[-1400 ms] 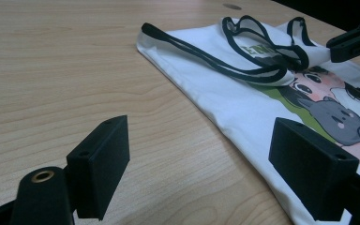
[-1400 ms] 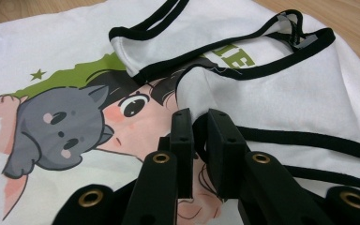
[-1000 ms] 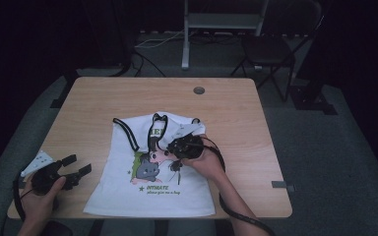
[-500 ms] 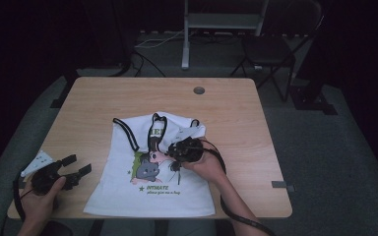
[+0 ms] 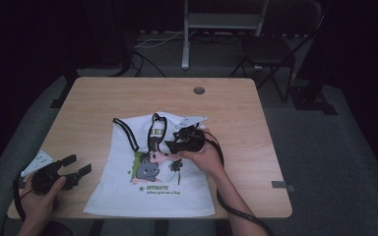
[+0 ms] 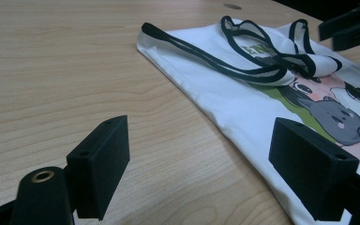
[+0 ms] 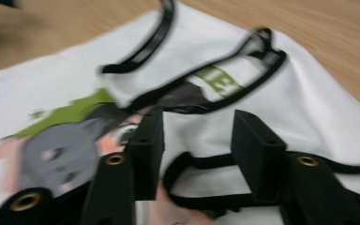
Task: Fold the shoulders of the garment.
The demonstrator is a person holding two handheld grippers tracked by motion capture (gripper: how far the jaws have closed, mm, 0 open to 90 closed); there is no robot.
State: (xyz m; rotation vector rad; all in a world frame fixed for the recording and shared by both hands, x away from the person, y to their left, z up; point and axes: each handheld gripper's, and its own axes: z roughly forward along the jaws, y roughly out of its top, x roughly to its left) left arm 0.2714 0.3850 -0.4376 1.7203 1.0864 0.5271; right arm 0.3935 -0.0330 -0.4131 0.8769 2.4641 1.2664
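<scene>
- Right gripper (image 5: 170, 145): jaws just opening, released over the folded top (image 5: 147, 167); lift clear of its black straps (image 7: 201, 201).
- Left gripper (image 5: 78, 166): jaws open, empty, beside the hem.

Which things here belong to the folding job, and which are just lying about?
In the job:
white tank top, top part folded down
right gripper, over the fold, jaws just opened, nothing pinched
left gripper, open, beside the shirt

Lying about:
table
chair
floor cables

White, black-trimmed cartoon-print shirt (image 5: 153, 189); wood-grain table (image 5: 226, 105)
</scene>
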